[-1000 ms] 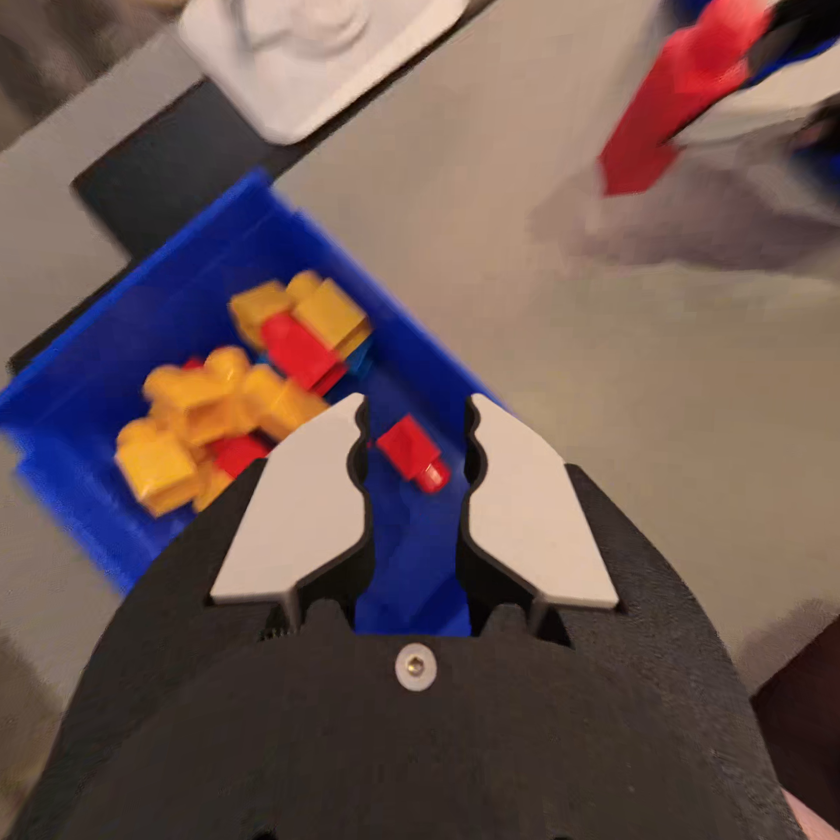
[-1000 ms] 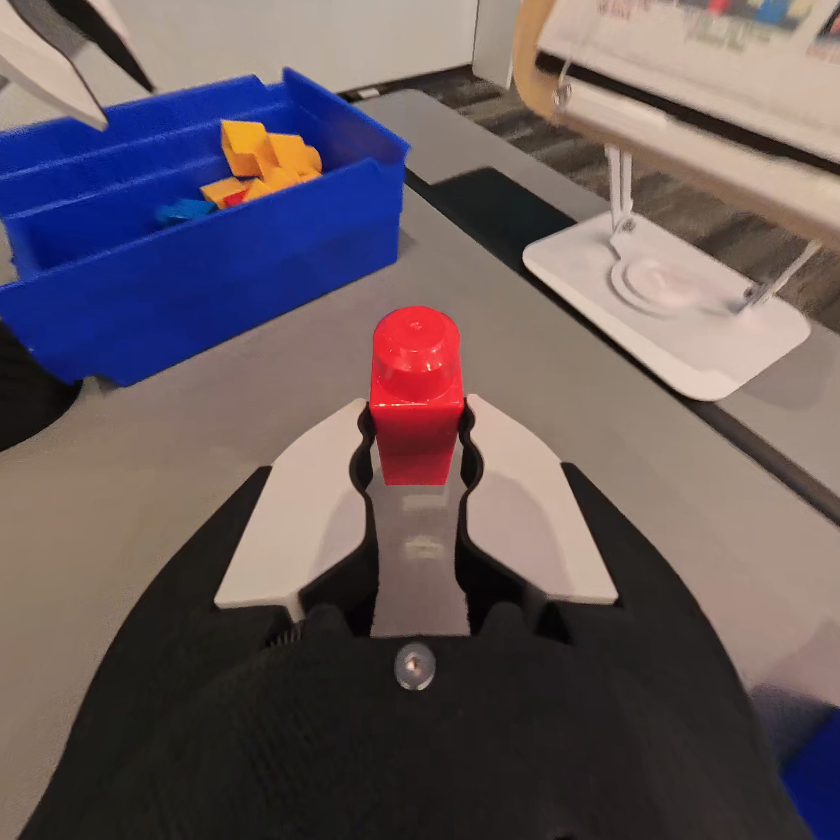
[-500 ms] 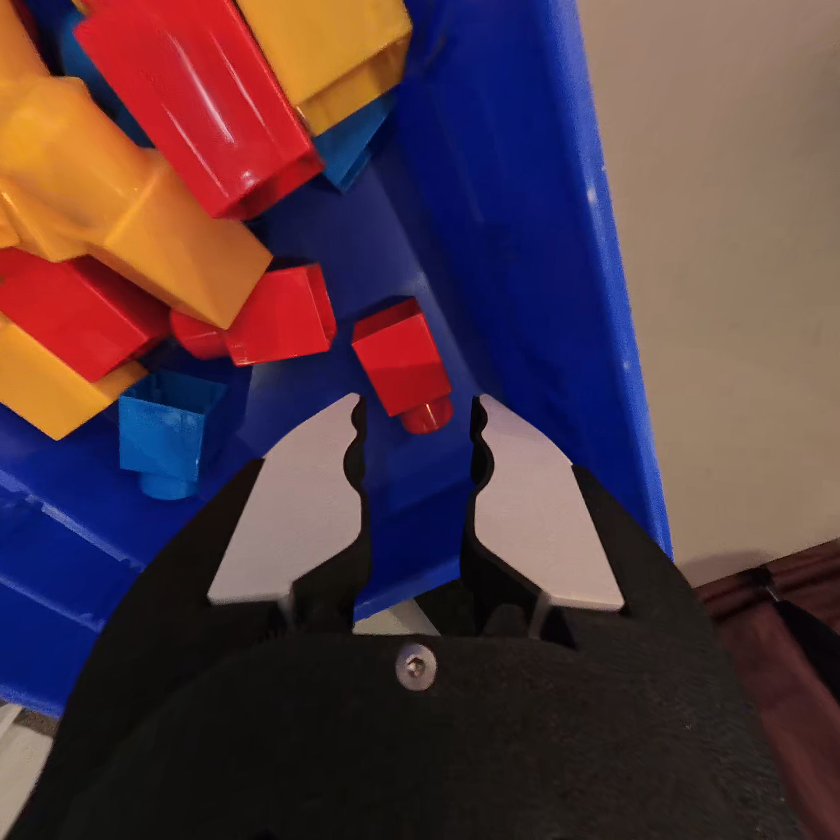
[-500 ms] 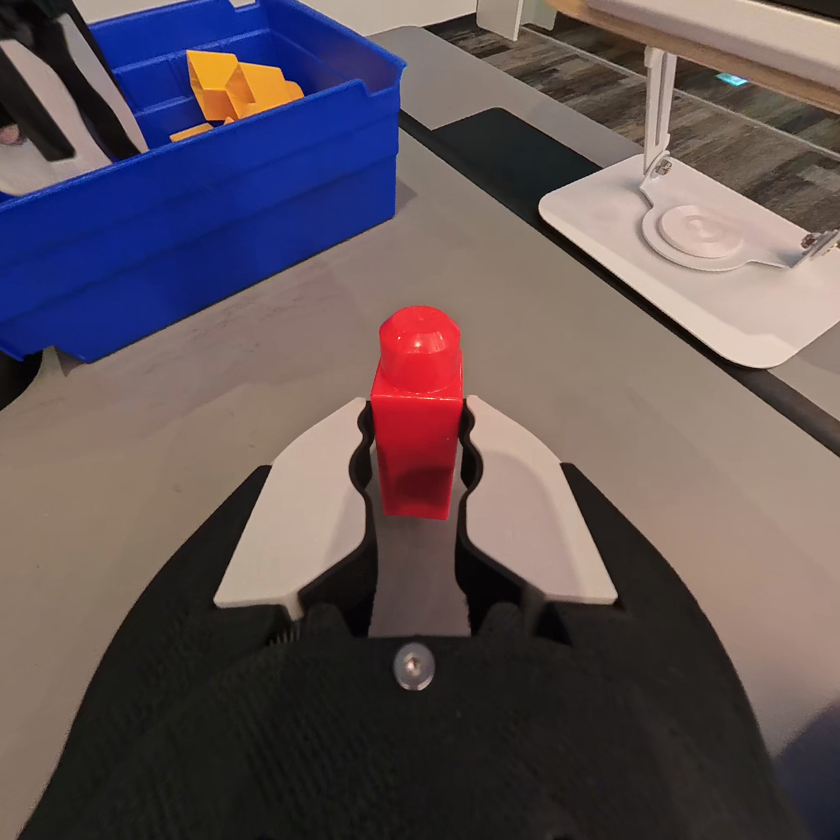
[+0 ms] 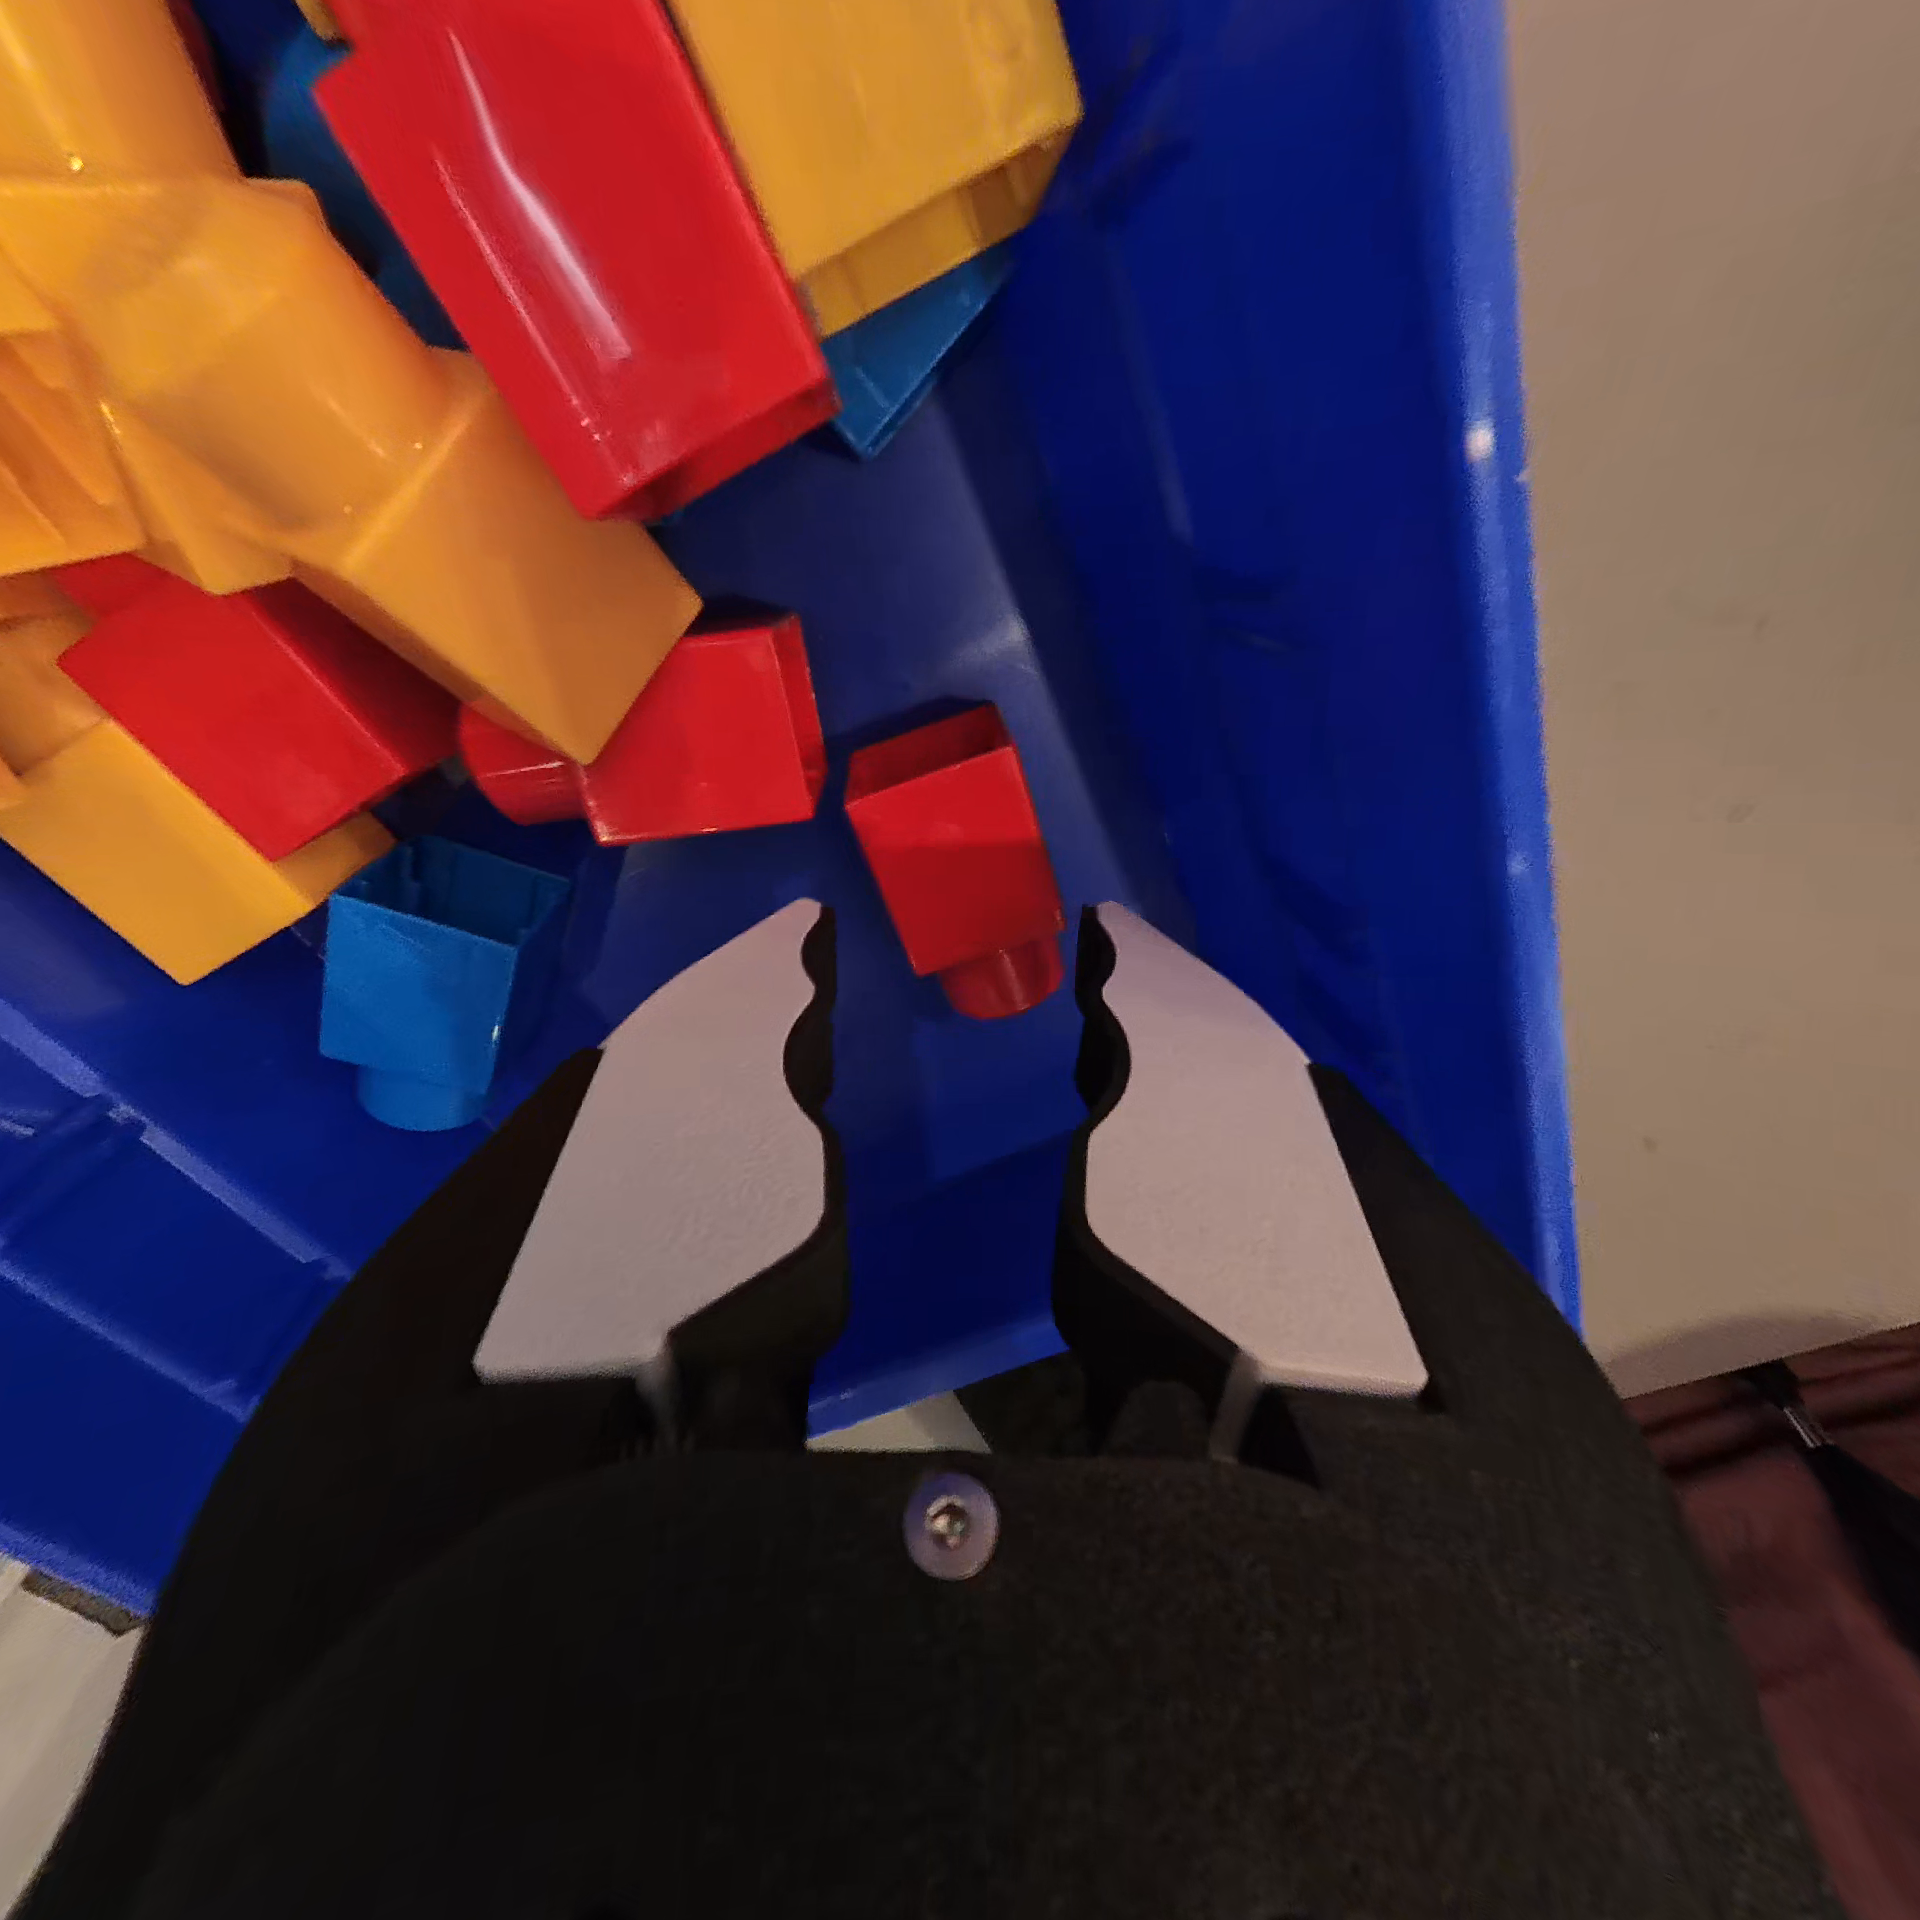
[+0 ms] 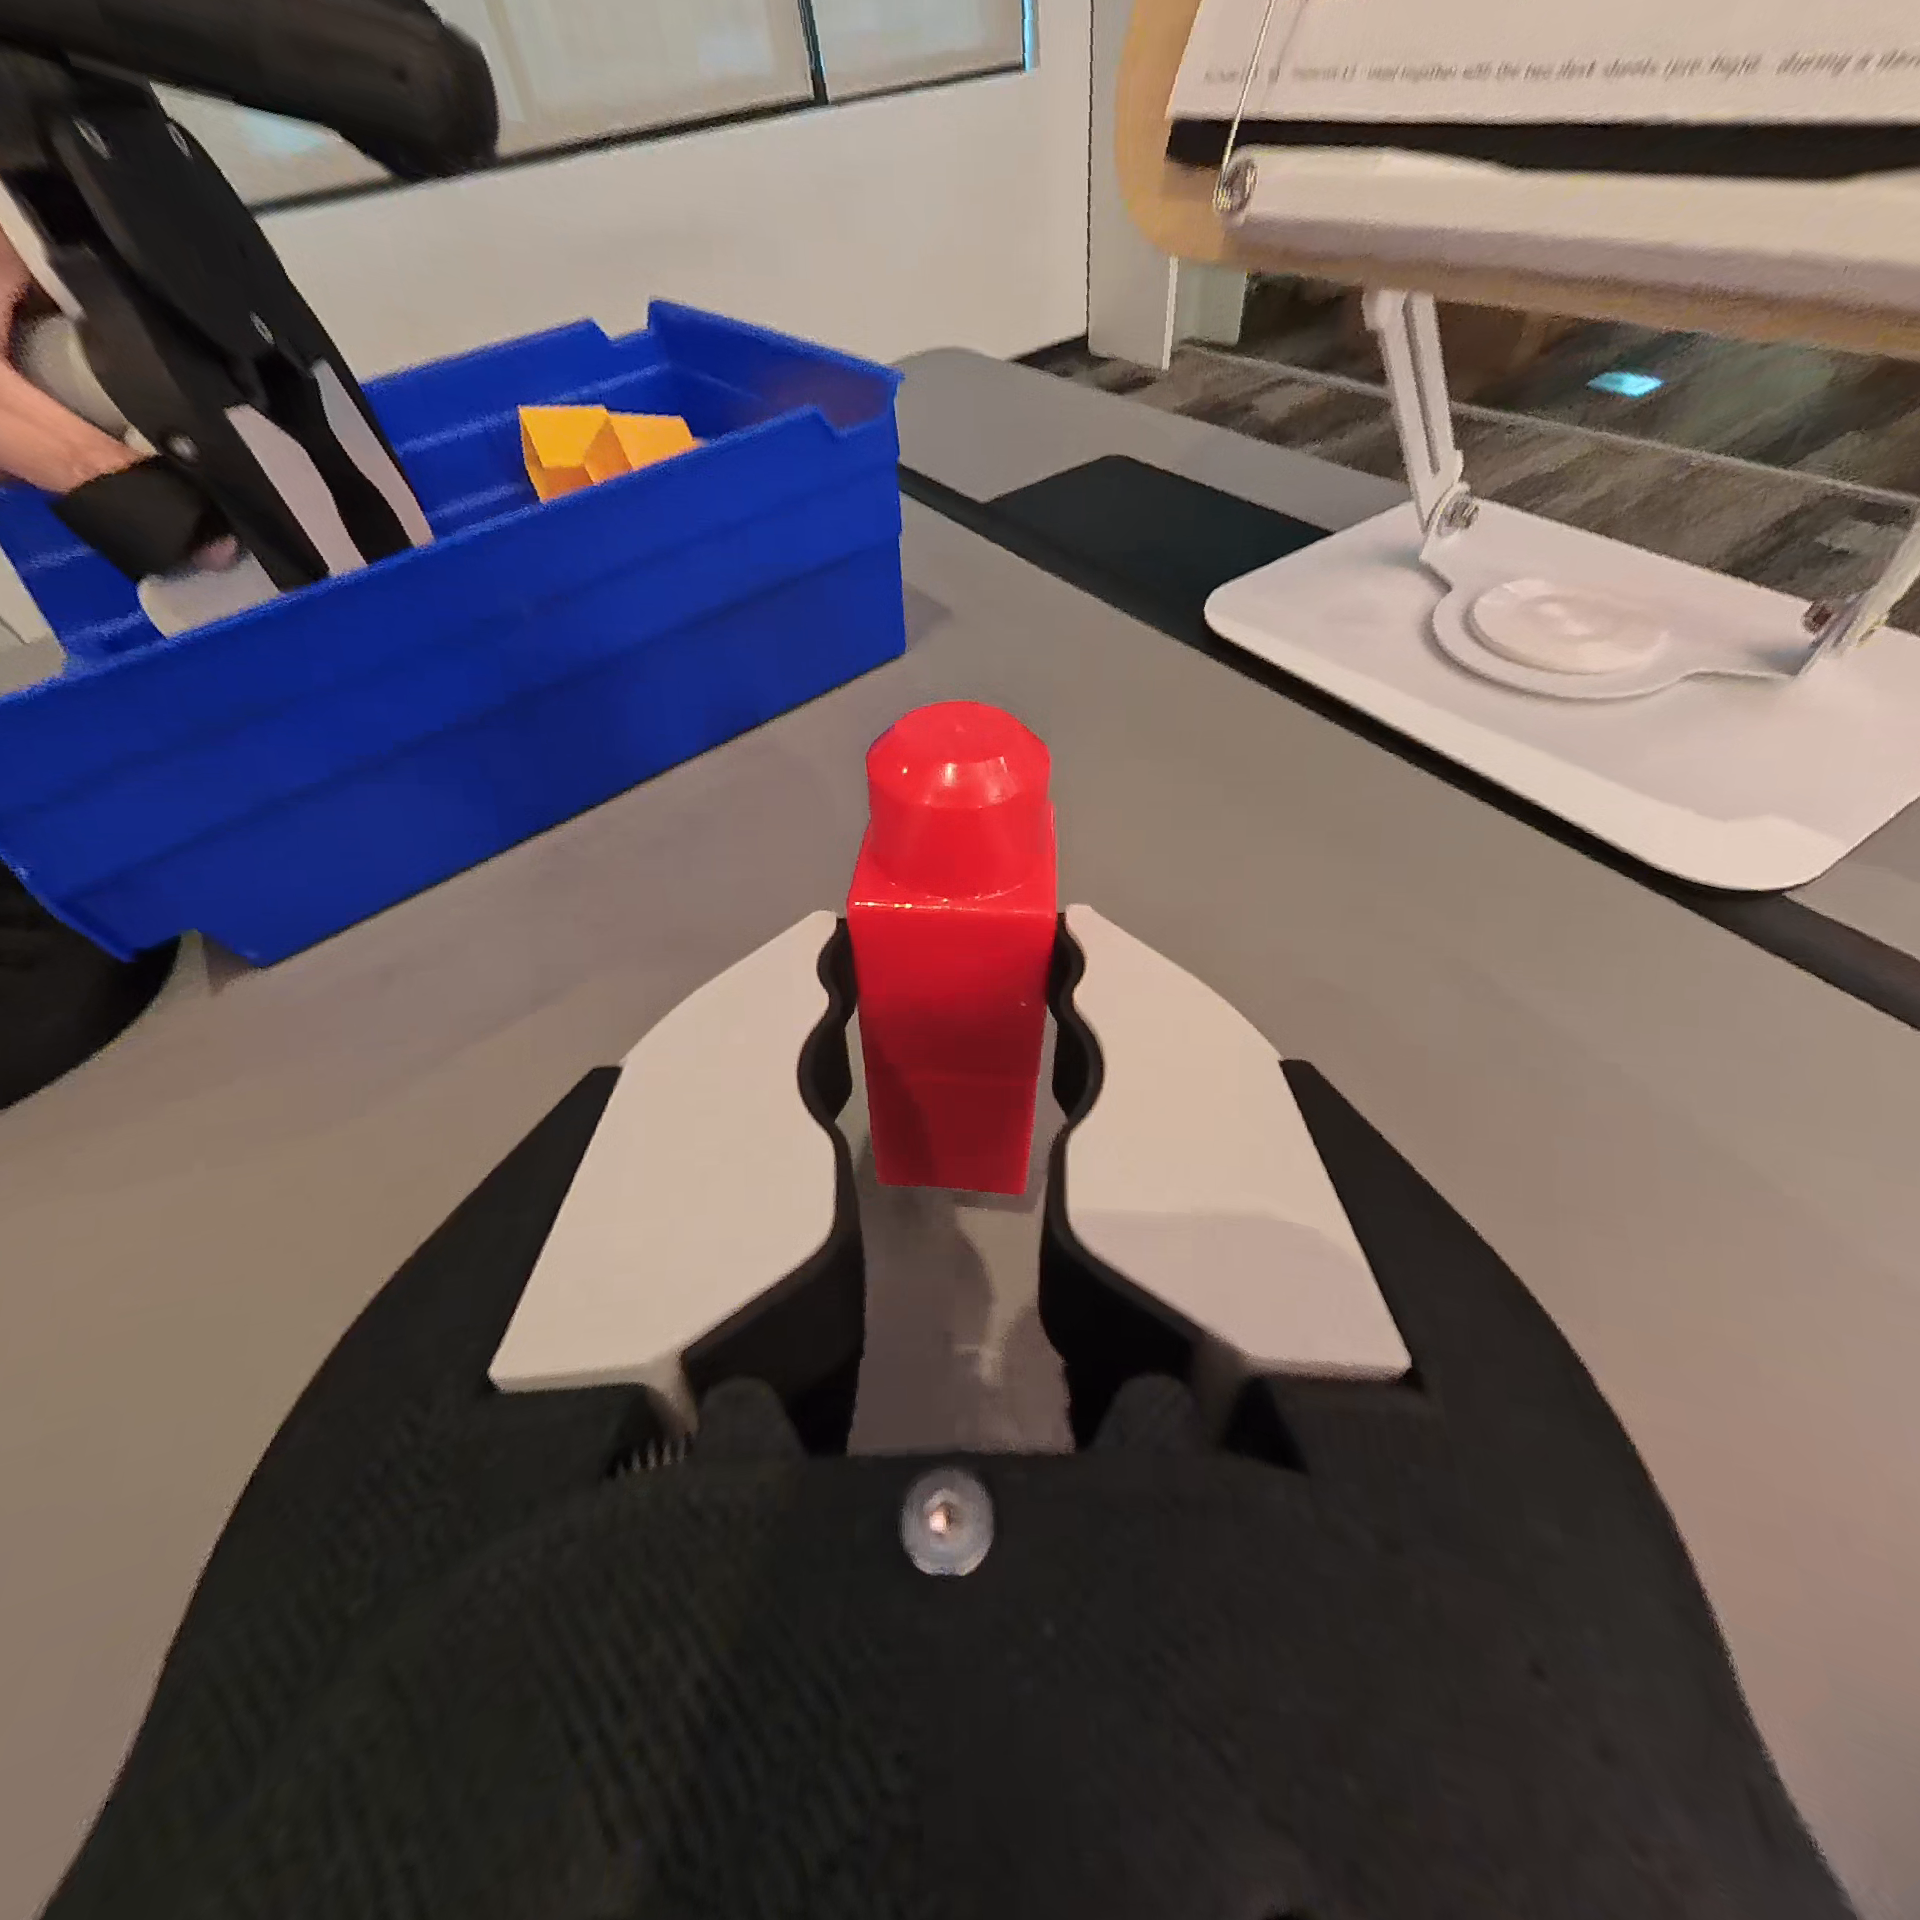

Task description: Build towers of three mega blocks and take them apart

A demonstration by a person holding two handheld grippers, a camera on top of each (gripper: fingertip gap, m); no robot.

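Red mega block (image 6: pixel 951 997), stud up, clamped upright between both pads of the right gripper (image 6: pixel 948 1023) — base at the grey worktop (image 6: pixel 1351 1039), roughly mid-surface, whether resting on it or just above cannot be told. Looks taller than a single block; any seam too faint to tell.

Toward the worktop's far left corner, a blue bin (image 6: pixel 499 707) with yellow blocks (image 6: pixel 597 449) showing above its wall. Left gripper (image 5: pixel 954 966) reaching down inside that bin, jaws standing wide and gripping nothing. Between its fingertips, a small red block (image 5: pixel 951 862) lying on the bin floor by the right-hand wall, stud pointing back toward the gripper — gap visible on the left side, right tip very close to the stud, no squeeze evident.

Farther in, a heap of red, yellow and blue blocks: another red block (image 5: pixel 707 738) just beside the small one, a blue block (image 5: pixel 426 987) near the left finger, a long red block (image 5: pixel 582 249) and yellow pieces (image 5: pixel 312 447) piled beyond.

Along the worktop's far right edge, a white stand (image 6: pixel 1558 707) carrying a tilted board with a page.
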